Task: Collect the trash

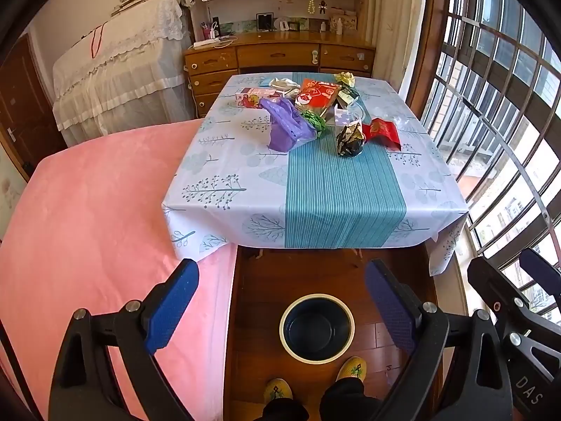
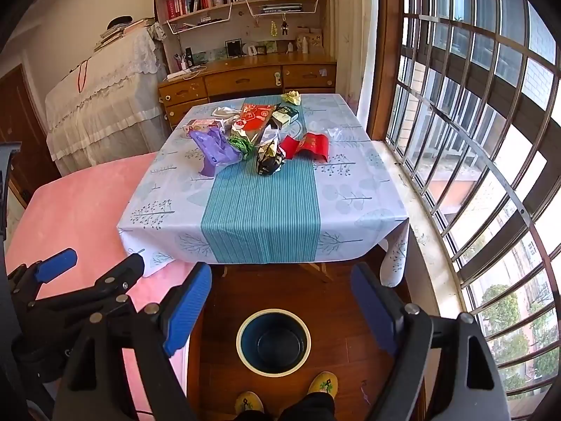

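A person in yellow slippers [image 1: 351, 368] stood on a wooden floor, holding two blue-padded grippers low and short of a table. The left gripper [image 1: 282, 305] and the right gripper [image 2: 280, 307] were each spread wide, with nothing between their pads. On the floor just ahead of the feet sat a round bin [image 1: 317, 328], dark inside with a pale rim, showing no contents. A pink bedspread [image 1: 98, 217] lay to the left, beside the table [image 2: 266, 210], which was covered with a pale tree-print cloth crossed by a teal striped band. The trash lay clustered toward the table's far half: a purple plastic bag [image 1: 287, 126], a crumpled black-and-gold wrapper [image 1: 350, 140], a red packet [image 1: 380, 131], a green wad [image 1: 315, 121] and a red printed pouch [image 1: 317, 96]. Behind stood a wooden desk [image 1: 280, 56] under bookshelves.
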Motion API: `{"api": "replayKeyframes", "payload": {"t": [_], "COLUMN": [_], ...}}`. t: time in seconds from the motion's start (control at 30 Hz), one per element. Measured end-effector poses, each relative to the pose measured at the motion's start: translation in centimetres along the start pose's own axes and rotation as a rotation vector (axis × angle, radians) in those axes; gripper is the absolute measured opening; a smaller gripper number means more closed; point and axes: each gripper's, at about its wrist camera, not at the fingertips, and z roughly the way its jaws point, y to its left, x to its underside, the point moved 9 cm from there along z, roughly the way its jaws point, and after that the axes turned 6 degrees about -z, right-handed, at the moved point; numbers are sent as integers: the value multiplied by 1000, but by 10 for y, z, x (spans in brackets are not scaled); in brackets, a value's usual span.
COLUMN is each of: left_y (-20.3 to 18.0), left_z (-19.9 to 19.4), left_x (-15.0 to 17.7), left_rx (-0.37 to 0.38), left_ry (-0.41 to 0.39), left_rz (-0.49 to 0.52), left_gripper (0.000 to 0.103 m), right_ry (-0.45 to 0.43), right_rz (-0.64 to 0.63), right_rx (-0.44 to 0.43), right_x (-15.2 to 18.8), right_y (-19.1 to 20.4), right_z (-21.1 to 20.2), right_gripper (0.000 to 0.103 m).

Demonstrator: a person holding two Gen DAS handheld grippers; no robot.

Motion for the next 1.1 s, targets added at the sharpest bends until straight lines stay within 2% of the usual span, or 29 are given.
{"api": "replayKeyframes", "payload": {"t": [1.1], "left_y": [8], "left_z": [1], "left_x": [0], "left_rx": [2], "left_ry": [5], "left_rz": [-11], "left_gripper": [94], "right_ry": [11], "right_rz": [7], "right_rx": [-8], "right_x": [3], "right_y": [9], "right_z": [6], "right_gripper": [83]}}
